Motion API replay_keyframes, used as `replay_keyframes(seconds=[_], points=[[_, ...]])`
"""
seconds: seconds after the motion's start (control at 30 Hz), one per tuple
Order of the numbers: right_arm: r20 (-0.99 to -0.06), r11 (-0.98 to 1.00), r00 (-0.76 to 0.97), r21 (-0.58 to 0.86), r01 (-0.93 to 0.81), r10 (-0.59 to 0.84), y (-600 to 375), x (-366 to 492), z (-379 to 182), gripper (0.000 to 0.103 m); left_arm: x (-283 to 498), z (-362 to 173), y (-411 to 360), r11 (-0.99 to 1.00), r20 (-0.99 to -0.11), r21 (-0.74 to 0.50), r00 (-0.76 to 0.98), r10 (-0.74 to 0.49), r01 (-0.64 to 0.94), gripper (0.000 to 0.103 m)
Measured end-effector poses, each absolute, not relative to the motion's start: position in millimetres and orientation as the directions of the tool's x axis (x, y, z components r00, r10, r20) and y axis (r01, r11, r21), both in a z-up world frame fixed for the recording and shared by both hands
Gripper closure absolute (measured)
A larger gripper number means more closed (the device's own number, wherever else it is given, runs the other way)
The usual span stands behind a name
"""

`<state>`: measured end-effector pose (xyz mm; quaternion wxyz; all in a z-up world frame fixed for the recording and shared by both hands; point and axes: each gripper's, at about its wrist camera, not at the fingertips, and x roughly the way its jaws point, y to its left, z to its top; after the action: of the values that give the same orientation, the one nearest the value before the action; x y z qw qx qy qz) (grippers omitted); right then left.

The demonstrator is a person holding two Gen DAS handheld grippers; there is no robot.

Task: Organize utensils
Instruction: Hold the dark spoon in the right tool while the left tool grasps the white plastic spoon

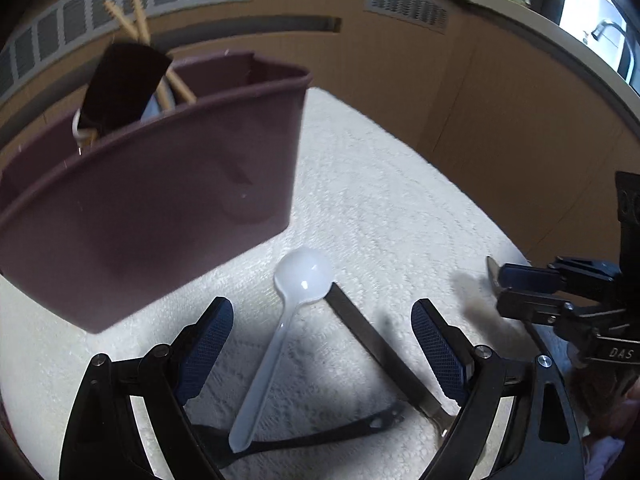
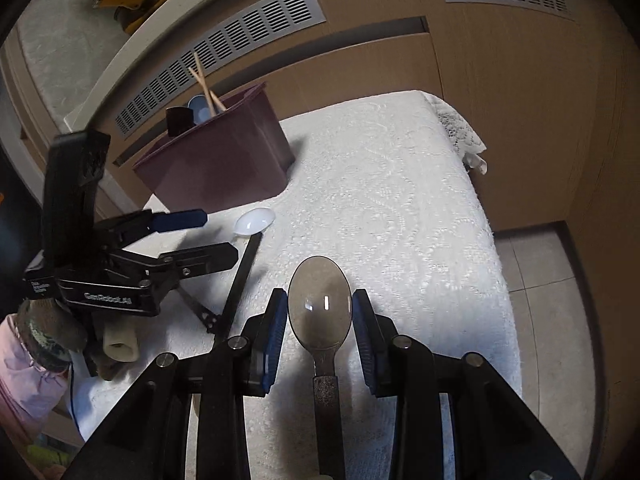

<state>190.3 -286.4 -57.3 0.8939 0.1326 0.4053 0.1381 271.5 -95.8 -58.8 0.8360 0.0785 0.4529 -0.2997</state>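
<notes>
Chopsticks (image 2: 204,88) already in bin (image 2: 224,160). Left gripper (image 1: 322,344) spread over white spoon (image 1: 280,332) beside bin. Right gripper (image 2: 320,316) pinching metal spoon (image 2: 320,304).

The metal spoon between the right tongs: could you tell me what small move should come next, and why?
Probably lift the metal spoon off the cloth and carry it toward the bin. The right tongs already flank its bowl, seemingly gripping it, and the bin already holds chopsticks upright.
</notes>
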Motion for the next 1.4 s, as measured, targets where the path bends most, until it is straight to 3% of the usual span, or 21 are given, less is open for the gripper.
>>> replay_keyframes(seconds=[0.07, 0.23, 0.4, 0.77, 0.9, 0.93, 0.97, 1.0, 1.07, 1.27, 1.3, 1.4], points=[[-0.686, 0.923, 0.633, 0.36, -0.134, 0.359, -289, 191, -58, 0.072, 278, -69, -93, 0.824, -0.832, -0.16, 0.375, -0.409, 0.543, 0.012], [-0.686, 0.922, 0.63, 0.36, -0.141, 0.364, -287, 191, -58, 0.072, 272, -69, -92, 0.832, -0.83, -0.162, 0.383, -0.406, 0.53, 0.0], [-0.686, 0.922, 0.63, 0.361, -0.14, 0.364, -287, 191, -59, 0.072, 259, -72, -110, 0.828, -0.863, 0.001, 0.418, -0.282, 0.56, 0.0], [-0.688, 0.922, 0.627, 0.364, -0.136, 0.364, -288, 190, -59, 0.072, 275, -57, -121, 0.824, -0.914, -0.016, 0.326, -0.242, 0.566, 0.0], [-0.682, 0.919, 0.631, 0.37, -0.137, 0.368, -290, 188, -59, 0.072, 282, -34, -117, 0.803, -0.889, -0.091, 0.315, -0.332, 0.589, 0.002], [-0.681, 0.919, 0.633, 0.37, -0.138, 0.37, -290, 188, -59, 0.072, 283, -27, -117, 0.806, -0.874, -0.077, 0.349, -0.338, 0.587, 0.004], [-0.68, 0.918, 0.633, 0.371, -0.139, 0.371, -290, 188, -59, 0.072, 284, -22, -119, 0.813, -0.871, -0.051, 0.372, -0.32, 0.58, 0.014], [-0.68, 0.917, 0.632, 0.373, -0.141, 0.373, -290, 188, -60, 0.072, 286, -22, -124, 0.82, -0.884, -0.028, 0.368, -0.287, 0.572, 0.032], [-0.678, 0.916, 0.631, 0.375, -0.146, 0.378, -290, 188, -60, 0.071, 293, -28, -133, 0.815, -0.917, -0.044, 0.3, -0.262, 0.578, 0.048], [-0.67, 0.913, 0.635, 0.378, -0.154, 0.384, -290, 186, -58, 0.071, 307, -27, -144, 0.831, -0.927, -0.045, 0.287, -0.241, 0.554, 0.049], [-0.67, 0.913, 0.635, 0.378, -0.155, 0.385, -290, 186, -58, 0.07, 311, -25, -143, 0.84, -0.928, -0.059, 0.28, -0.245, 0.539, 0.057], [-0.67, 0.912, 0.633, 0.378, -0.159, 0.388, -290, 187, -59, 0.07, 318, -25, -144, 0.848, -0.93, -0.039, 0.291, -0.225, 0.529, 0.065]])
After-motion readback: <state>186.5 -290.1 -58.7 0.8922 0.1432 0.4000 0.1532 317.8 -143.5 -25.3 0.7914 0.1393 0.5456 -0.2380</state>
